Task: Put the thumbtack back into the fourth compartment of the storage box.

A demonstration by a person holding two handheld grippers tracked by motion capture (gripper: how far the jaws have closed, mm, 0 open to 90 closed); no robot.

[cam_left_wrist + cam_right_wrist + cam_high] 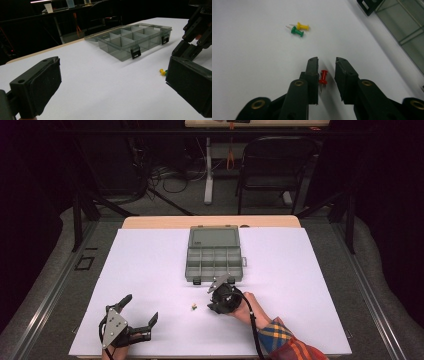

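The left tool (112,82) stood wide open over the white surface (100,82); beyond lay an open compartment box (132,41) and pushpins (163,72).

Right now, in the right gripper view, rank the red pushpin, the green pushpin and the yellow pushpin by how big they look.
1. red pushpin, largest, though it lies nearest the camera, between the right gripper's jaws.
2. green pushpin and yellow pushpin: they look alike, so no ranking.

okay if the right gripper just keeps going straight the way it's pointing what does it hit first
Most likely the red pushpin, which lies between the jaws of the right gripper, close against one of them. Past it is bare white table; the green pushpin and yellow pushpin lie farther ahead and off to one side.
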